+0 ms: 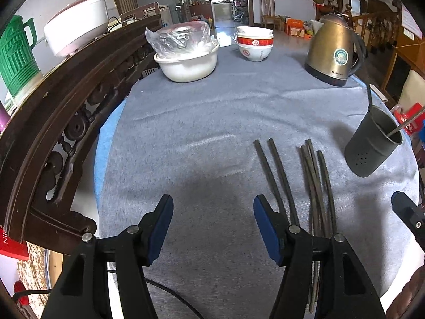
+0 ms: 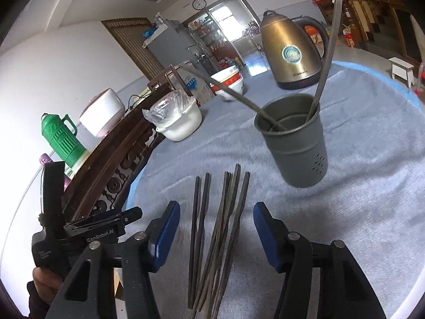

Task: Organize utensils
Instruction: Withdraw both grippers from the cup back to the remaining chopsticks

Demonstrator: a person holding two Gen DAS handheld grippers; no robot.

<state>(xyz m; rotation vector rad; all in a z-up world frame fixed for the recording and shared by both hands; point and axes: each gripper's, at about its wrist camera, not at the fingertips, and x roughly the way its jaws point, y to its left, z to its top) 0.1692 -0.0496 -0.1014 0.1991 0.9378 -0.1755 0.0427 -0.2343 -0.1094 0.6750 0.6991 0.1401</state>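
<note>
**My jaws over the chopsticks**

My right jaws (image 2: 216,235) are partly open and hold nothing. The dark chopsticks (image 2: 217,239) lie flat on the desk right between my two blue pads (image 2: 166,236), but the pads do not touch them. The sticks lie in a loose bunch, some crossing each other, and two of them sit a little to the left of the rest.

My left jaws (image 1: 212,228) are partly open too, and they are empty. Under them is only the gray cloth (image 1: 199,133) that covers the desk. The chopsticks (image 1: 294,180) lie just beside my right pad (image 1: 265,228), and part of them is hidden behind it.

Past the sticks stands a dark gray cup (image 2: 294,138) with little holes near the bottom. Two long thin utensils (image 2: 325,53) lean inside it.

At the far side of the desk are a gold kettle (image 2: 289,50), a stack of red and white bowls (image 1: 254,43), and a white bowl (image 1: 188,63) with a clear plastic bag on top. A dark wooden rail (image 1: 79,85) runs along the left. Behind it are a green jug (image 1: 16,55) and a white cooker (image 1: 77,24).
</note>
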